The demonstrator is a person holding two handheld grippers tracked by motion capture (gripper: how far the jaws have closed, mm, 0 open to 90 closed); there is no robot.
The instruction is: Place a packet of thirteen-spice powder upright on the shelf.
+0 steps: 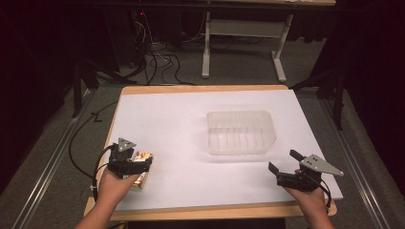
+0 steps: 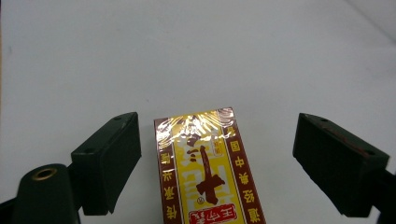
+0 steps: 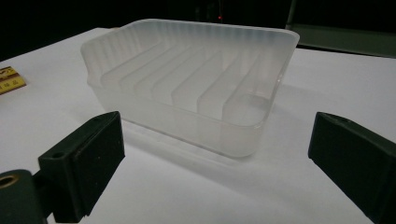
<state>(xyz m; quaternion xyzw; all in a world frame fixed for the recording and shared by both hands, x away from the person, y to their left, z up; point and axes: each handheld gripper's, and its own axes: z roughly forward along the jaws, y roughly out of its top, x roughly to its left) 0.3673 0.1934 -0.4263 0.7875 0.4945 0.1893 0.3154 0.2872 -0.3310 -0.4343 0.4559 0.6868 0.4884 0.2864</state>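
A small yellow and dark-red box (image 2: 205, 172) wrapped in shiny film lies flat on the white table (image 1: 181, 124) at the front left. My left gripper (image 2: 217, 163) is open, its jaws standing on either side of the box without touching it; from above that gripper (image 1: 143, 164) covers most of the box (image 1: 142, 156). A translucent ribbed plastic tub (image 1: 241, 132) sits empty near the table's middle. My right gripper (image 1: 282, 161) is open at the front right, pointed at the tub (image 3: 196, 88), which lies a short way beyond its jaws (image 3: 217, 172).
The box's corner (image 3: 10, 79) shows at the left edge of the right gripper view. Beyond the table's far edge stand a white frame's legs (image 1: 243, 43) and loose cables (image 1: 157, 57) on the floor. Metal rails run along both sides.
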